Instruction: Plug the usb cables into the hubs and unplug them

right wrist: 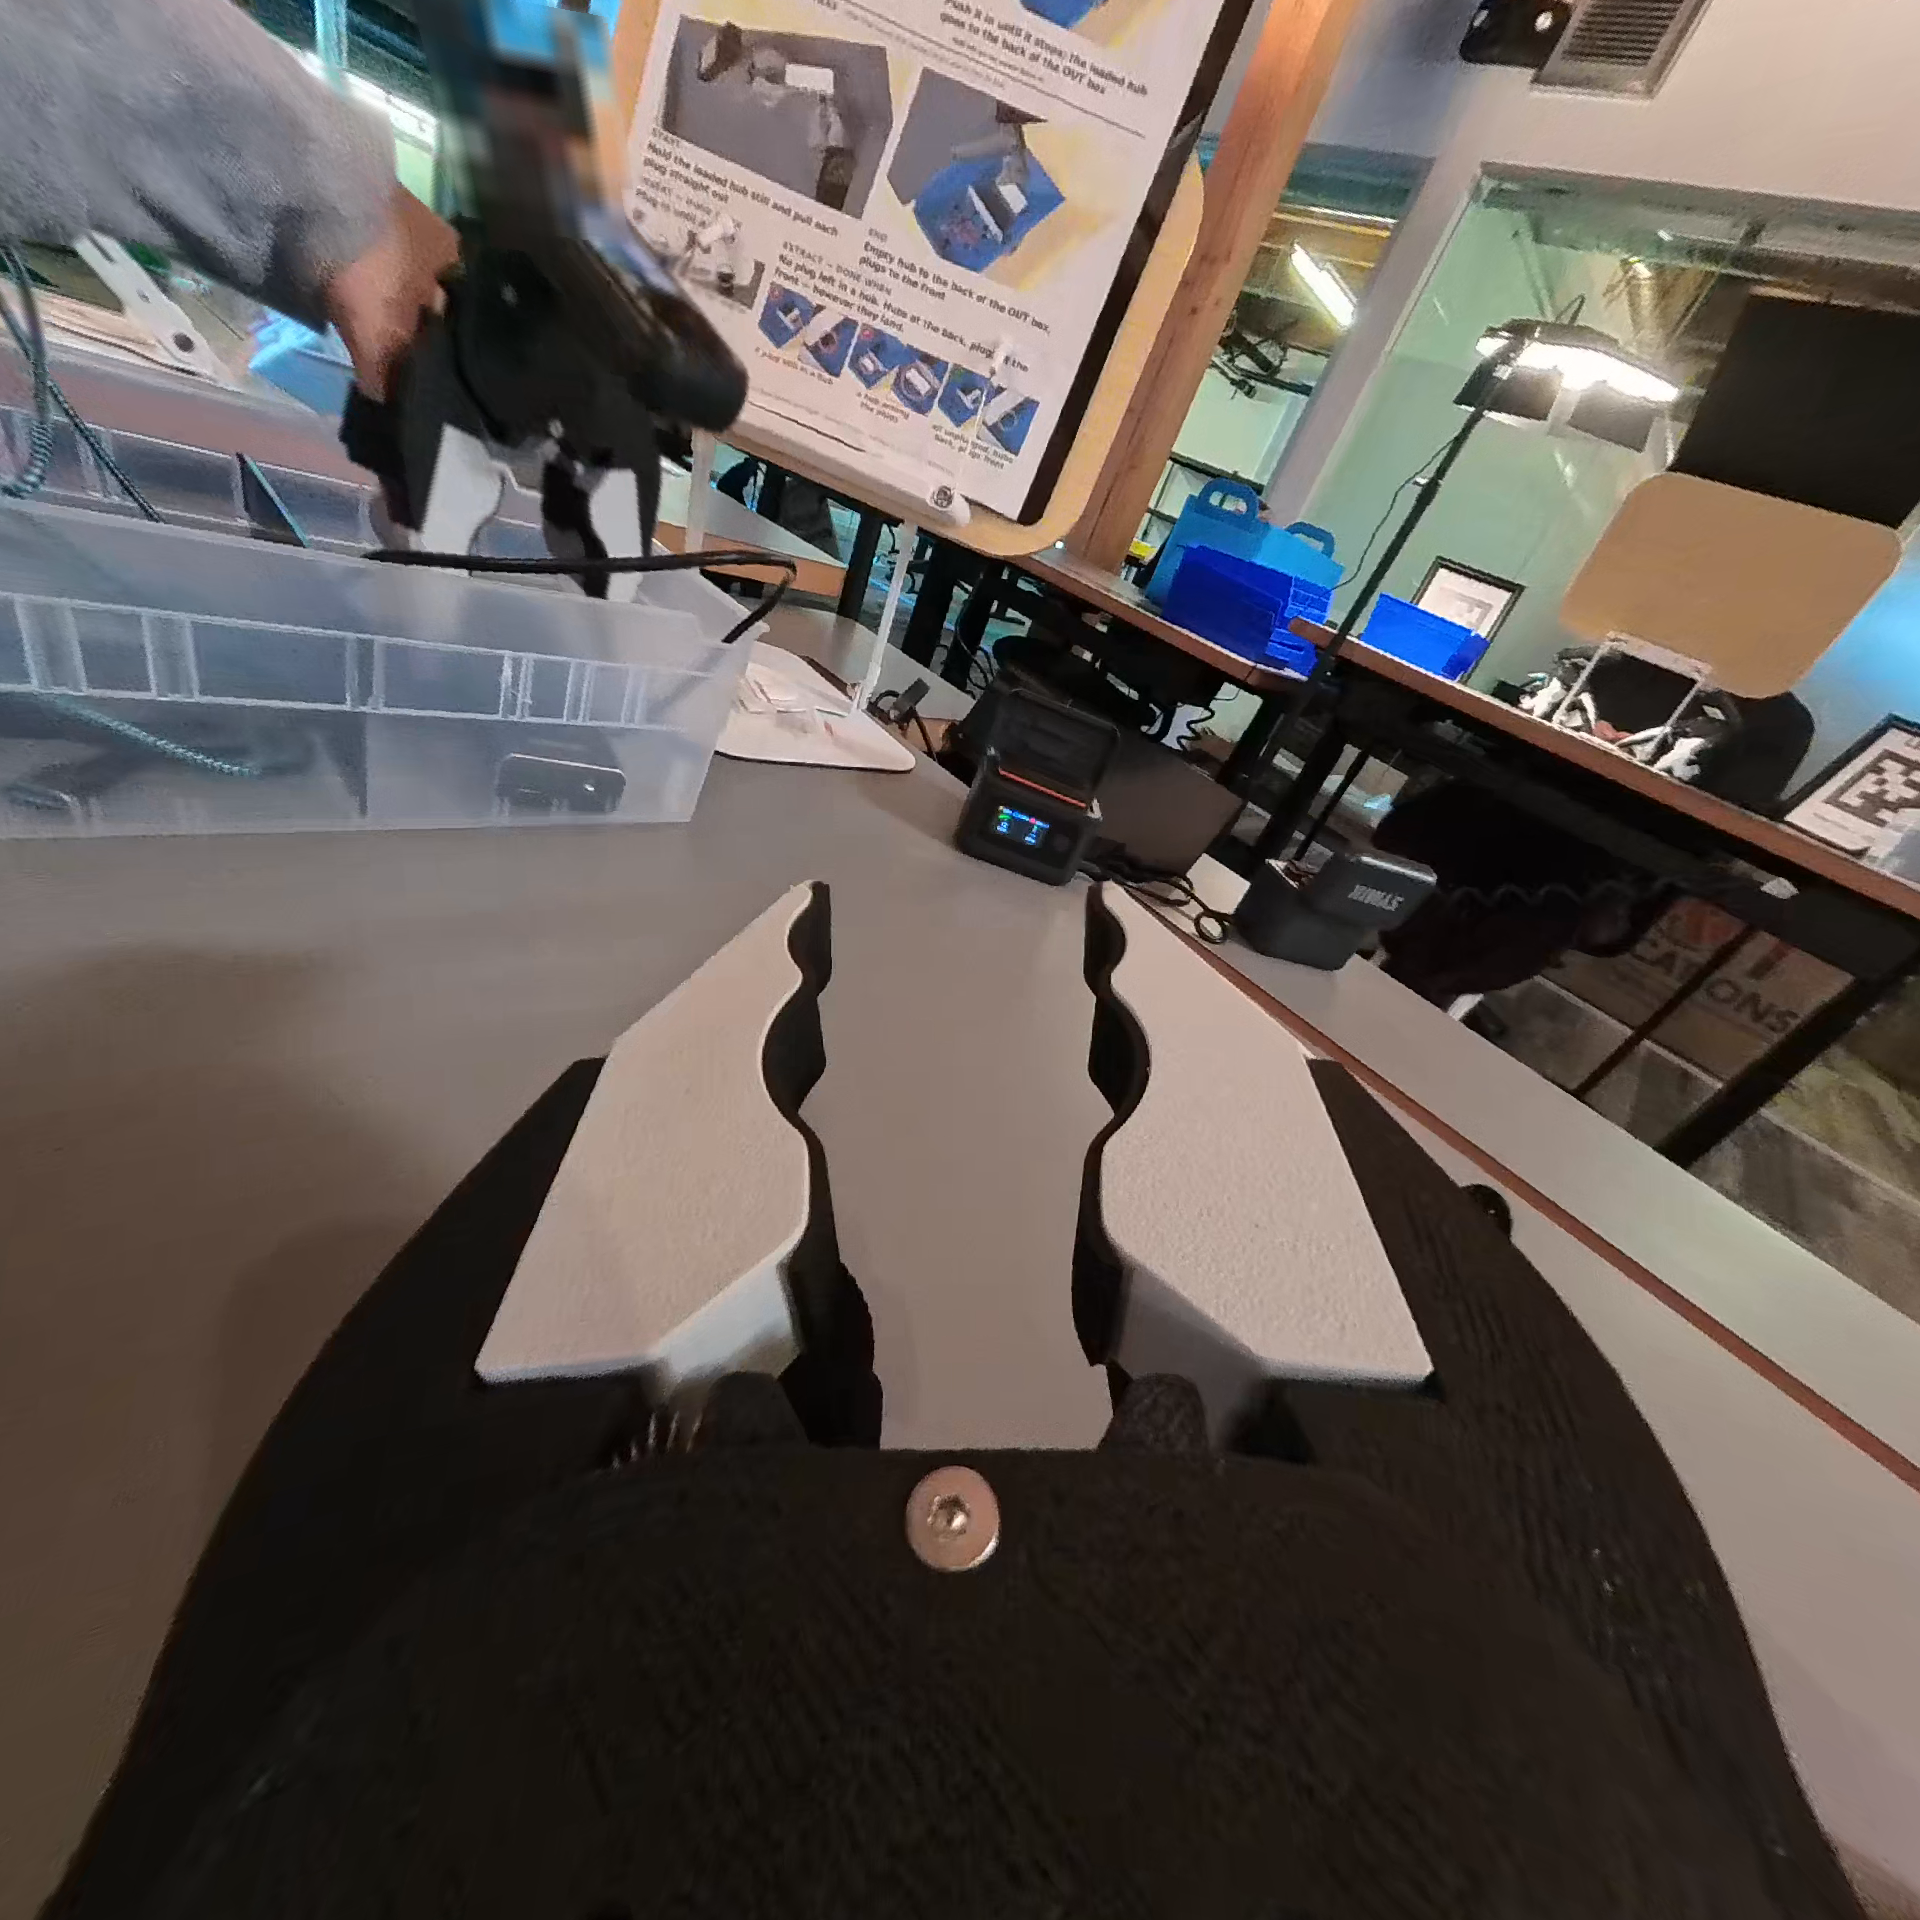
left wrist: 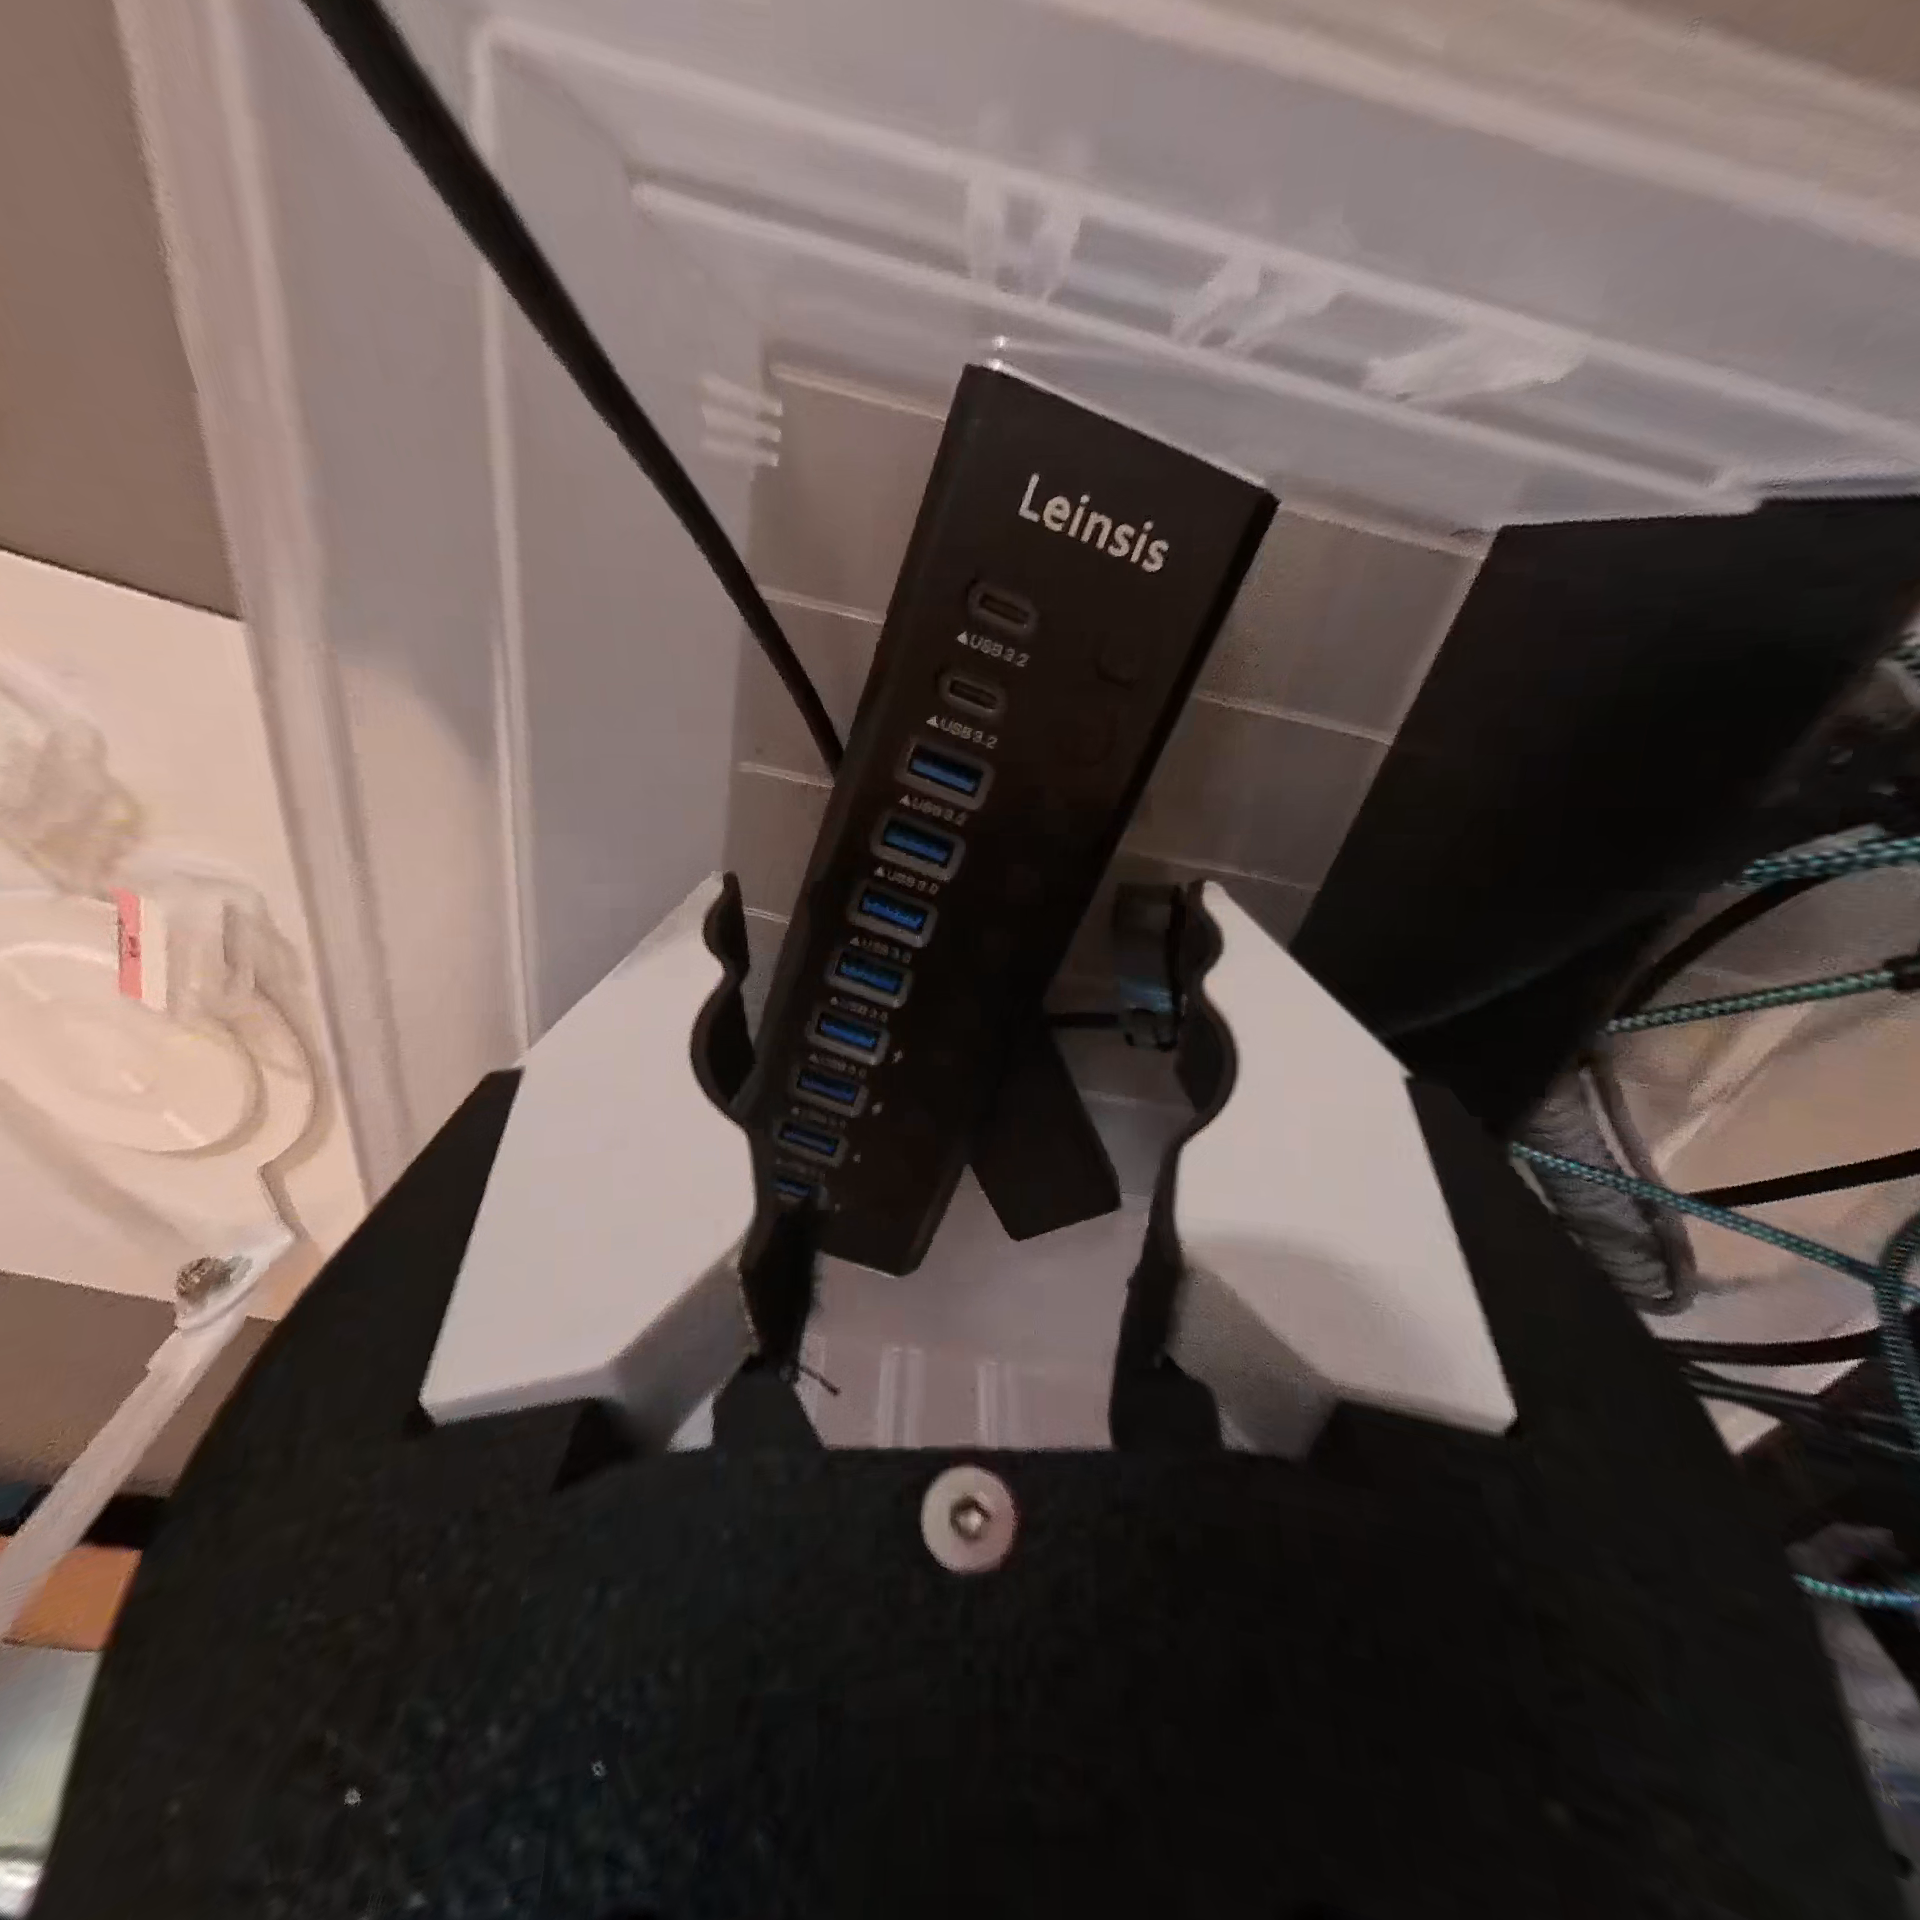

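USB hub (left wrist: 997, 831) lies lengthwise between left gripper (left wrist: 961, 914) fingers, apparently ungripped.
Right gripper (right wrist: 958, 904) half-open, empty, well away over the table (right wrist: 312, 987).

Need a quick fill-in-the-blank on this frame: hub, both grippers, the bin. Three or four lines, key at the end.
1. The black USB hub stands between the fingers of the ____ gripper.
2. The ports along the hub's face that have a coloured insert are ____.
3. The right gripper is open and holds ____, with only bare grey table between its fingers.
4. The left gripper reaches into a clear ____ bin.

Missing words: left; blue; nothing; plastic
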A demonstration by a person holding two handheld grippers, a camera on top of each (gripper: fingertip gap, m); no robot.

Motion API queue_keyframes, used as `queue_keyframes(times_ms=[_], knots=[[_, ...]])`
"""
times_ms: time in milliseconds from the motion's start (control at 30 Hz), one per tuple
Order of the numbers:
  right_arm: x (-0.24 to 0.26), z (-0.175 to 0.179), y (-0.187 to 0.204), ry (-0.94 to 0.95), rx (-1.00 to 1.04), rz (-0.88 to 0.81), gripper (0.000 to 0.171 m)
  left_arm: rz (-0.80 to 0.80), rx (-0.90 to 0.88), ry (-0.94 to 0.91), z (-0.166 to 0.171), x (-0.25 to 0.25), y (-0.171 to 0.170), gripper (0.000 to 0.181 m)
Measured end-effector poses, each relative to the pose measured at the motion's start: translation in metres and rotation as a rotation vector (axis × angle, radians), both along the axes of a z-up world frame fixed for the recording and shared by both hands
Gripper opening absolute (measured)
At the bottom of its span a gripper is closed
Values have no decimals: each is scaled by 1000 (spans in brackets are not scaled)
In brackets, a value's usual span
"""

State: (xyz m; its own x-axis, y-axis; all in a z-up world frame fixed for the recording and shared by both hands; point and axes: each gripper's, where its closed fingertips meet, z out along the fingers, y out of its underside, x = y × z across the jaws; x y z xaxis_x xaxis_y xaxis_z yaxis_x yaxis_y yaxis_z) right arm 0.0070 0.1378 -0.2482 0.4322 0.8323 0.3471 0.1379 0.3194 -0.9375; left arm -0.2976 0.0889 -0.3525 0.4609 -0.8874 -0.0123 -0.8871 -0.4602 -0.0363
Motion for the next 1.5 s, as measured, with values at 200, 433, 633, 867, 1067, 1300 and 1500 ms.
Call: queue_keyframes(times_ms=[200, 433, 633, 867, 1067, 1300, 1500], knots=[[1, 1, 3, 4, -20, -8, 48, -81, -68, 65, -17, 0, -1, 76], [0, -1, 4, -11, -13, -13, 48, -44, -70, 114, -24, -7, 0, 63], [-1, 1, 1, -10, 6, -12, 47, -43, 96, 161, 19, -14, -7, 60], [7, 12, 6, 46, 8, -49, 47, -66, 398, 207, 137, 4, 5, 60], [40, 41, 19, 125, 92, -187, 46, -225, 553, 152, 208, 86, 35, 60], [108, 87, 30, 453, 135, -390, 49, -475, 425, 89, 161, 209, 88, 60], [133, 113, 13, 622, 220, -385, 49, -507, 250, 102, 82, 260, 140, 60]])
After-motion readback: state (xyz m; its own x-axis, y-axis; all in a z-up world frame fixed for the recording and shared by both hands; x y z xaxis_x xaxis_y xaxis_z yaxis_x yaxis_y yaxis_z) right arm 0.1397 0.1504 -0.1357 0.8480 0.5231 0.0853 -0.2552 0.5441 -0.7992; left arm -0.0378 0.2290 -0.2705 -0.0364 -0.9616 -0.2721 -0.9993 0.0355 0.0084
